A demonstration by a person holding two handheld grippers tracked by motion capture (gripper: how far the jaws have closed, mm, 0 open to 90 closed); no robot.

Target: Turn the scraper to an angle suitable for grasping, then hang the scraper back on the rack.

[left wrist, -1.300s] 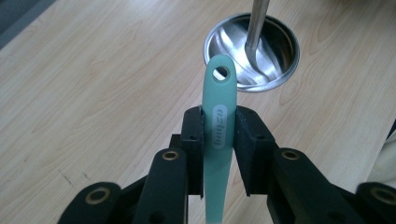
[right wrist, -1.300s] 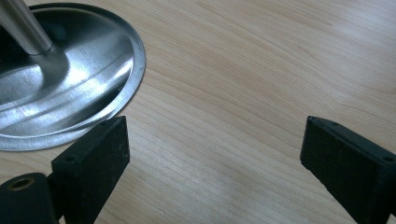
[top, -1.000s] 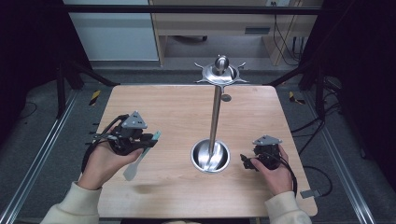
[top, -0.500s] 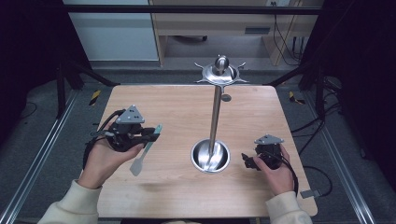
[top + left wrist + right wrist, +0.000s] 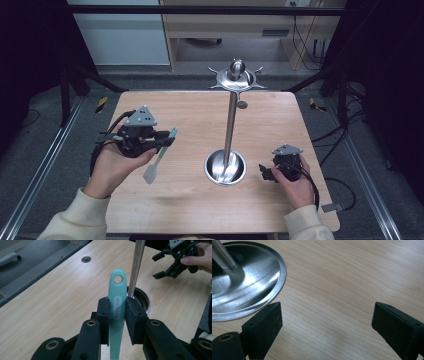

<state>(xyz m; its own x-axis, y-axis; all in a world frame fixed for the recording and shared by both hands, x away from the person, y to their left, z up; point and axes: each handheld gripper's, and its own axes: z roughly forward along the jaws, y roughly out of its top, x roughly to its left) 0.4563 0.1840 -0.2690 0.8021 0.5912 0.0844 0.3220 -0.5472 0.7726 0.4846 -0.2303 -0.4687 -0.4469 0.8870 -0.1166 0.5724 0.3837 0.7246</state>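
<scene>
Wooden table [image 5: 200,200]: left gripper [image 5: 162,139] jaws pinch teal spatula [image 5: 159,157], blade apparently toward person; right gripper [image 5: 266,172] jaws spread.

A steel stand [image 5: 231,120] rises upright from the wooden table [image 5: 190,210].

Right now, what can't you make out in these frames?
- Spatula blade end: cut off by the bottom edge in the left gripper view, behind the jaws of the left gripper.
- Handle lettering: too blurred to read.
- Stand top hooks: too small in the high view to count.
- Right gripper: its body lies below the frame edge.
</scene>
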